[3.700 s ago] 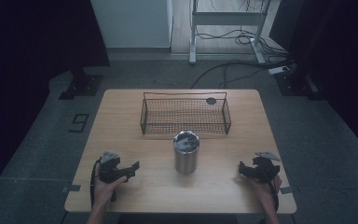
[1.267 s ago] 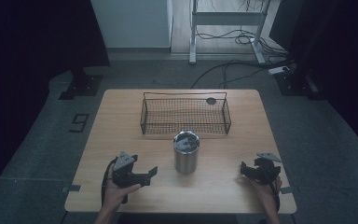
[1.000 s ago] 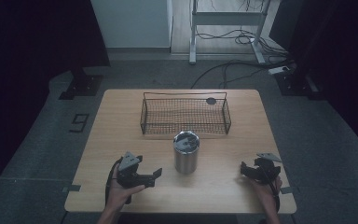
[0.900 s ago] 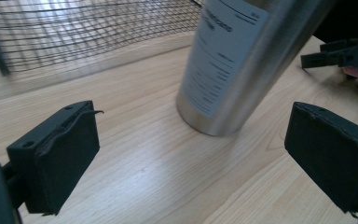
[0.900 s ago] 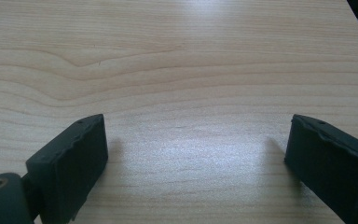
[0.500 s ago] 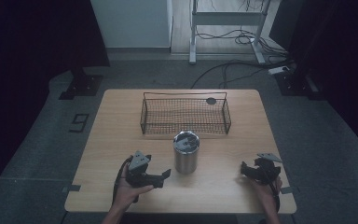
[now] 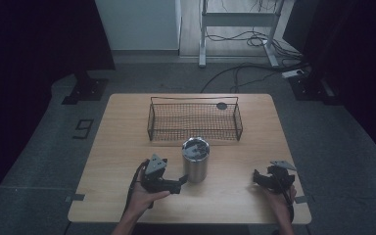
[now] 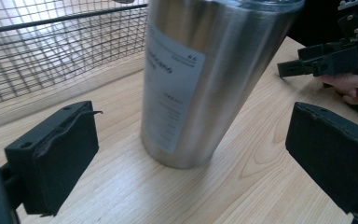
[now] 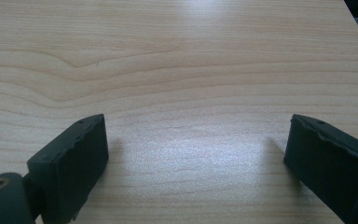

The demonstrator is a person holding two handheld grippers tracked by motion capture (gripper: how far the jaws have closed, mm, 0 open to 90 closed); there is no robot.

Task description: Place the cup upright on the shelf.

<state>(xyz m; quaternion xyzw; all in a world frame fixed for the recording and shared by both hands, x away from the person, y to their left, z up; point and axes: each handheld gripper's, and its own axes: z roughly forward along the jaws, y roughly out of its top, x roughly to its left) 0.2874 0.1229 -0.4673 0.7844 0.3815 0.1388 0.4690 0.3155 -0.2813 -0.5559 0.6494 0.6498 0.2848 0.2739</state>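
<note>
The steel cup [image 7: 196, 160] stands upright on the surface [image 7: 127, 127], near its middle and just in front of the wire basket [image 7: 194, 120]. It is a tall brushed-metal cylinder, tapering slightly toward its base, with a white printed label on the side facing me. Its top is closed by a lid. My left fingers [image 8: 53, 154] stand on either side of its base without touching it.
</note>
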